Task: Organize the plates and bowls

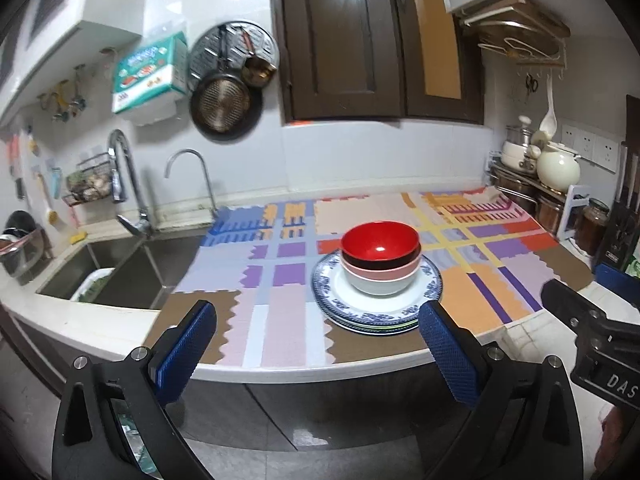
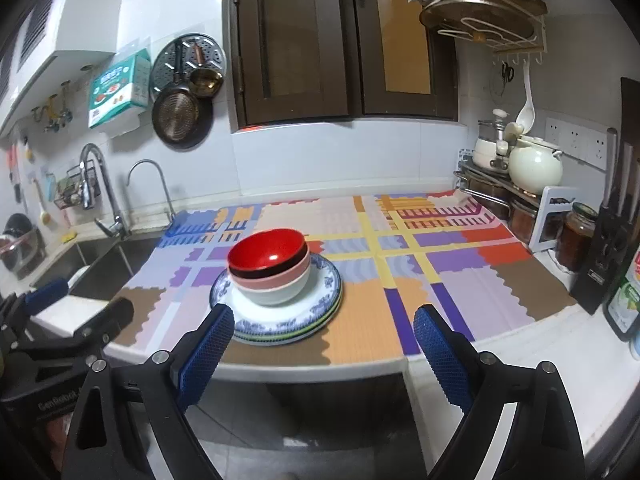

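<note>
Stack ahead, both grippers wide and empty.
Your bowls (image 1: 380, 258) sit nested on the plates (image 1: 376, 300) near the mat's front edge: 1 o'clock of your left gripper (image 1: 316, 344), 11 o'clock of your right gripper (image 2: 324, 344); neither is clearly nearer.

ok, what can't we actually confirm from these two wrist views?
- Plate count: both views, only the rim edges of the plate stack show; too thin to count.
- Lower bowls' insides: the red bowl nested on top covers them.
- Sink contents: left wrist view, blurred.
- Right hand-held gripper: its body is cut off by the frame bottom.
</note>
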